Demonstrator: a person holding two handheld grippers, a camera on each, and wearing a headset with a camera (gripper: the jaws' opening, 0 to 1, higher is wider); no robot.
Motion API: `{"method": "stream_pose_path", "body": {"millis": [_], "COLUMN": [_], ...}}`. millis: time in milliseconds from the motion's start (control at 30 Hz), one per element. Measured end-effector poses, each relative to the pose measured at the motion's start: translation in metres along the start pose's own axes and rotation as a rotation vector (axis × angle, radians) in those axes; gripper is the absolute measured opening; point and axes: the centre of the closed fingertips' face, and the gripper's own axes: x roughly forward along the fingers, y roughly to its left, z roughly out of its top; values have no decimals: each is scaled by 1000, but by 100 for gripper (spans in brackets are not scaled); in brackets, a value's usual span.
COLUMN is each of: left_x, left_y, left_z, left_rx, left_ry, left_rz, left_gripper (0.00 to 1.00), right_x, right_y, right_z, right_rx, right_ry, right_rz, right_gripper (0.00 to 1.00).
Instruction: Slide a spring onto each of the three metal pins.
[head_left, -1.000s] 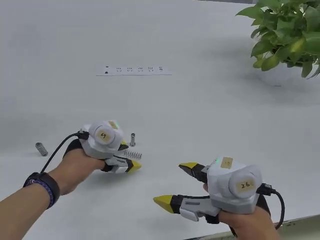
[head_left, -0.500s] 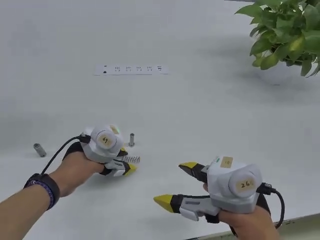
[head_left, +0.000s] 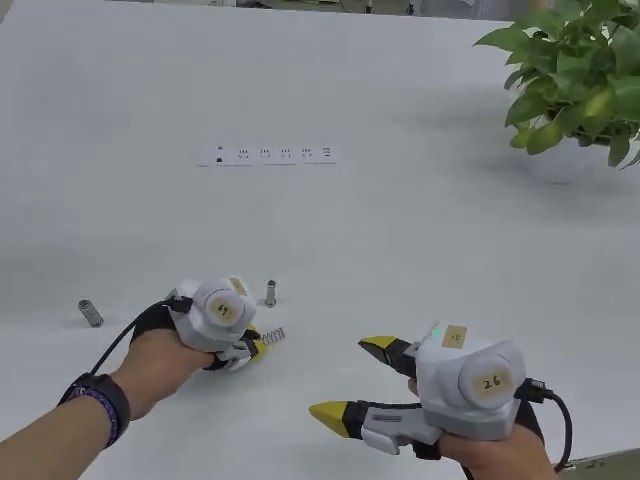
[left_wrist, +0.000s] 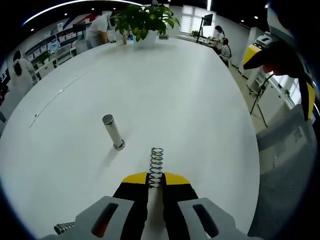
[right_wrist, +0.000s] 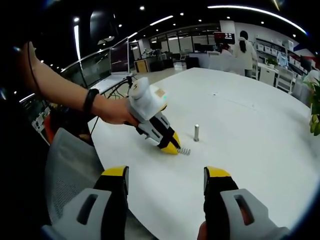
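My left gripper is shut on one end of a small metal spring, which points forward just above the white table. A bare metal pin stands upright a little beyond and to the left of the spring's free end. Another pin with a spring on it lies on the table far left. My right gripper hovers open near the front edge, with nothing between its yellow-tipped fingers.
A white power strip lies flat mid-table. A potted green plant stands at the back right. The table's front edge runs close under the right gripper. People stand in the room beyond the table.
My left gripper has closed on the spring and lifted its end off the table, turning it toward the upright pin. The right gripper has stayed put.
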Motion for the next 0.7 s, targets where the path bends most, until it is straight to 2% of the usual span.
{"method": "stream_pose_path", "body": {"millis": [400,567,700], "left_x": [-28,-44,-58], "left_y": [-17,-19,-21], "left_z": [-13,-20,-27], "left_rx": [-52,-78,-77], "left_ry": [-38,-58,-63], "left_rz": [24,41,49], "left_gripper": [3,3,2], "right_x": [1,4,7], "right_y": [7,11,15], "right_z": [-3,-1,4], "right_rx": [-8,-30,-43], "right_ry": [1,6,3], "right_rz": [24,42,55], "right_gripper": [59,60,60]}}
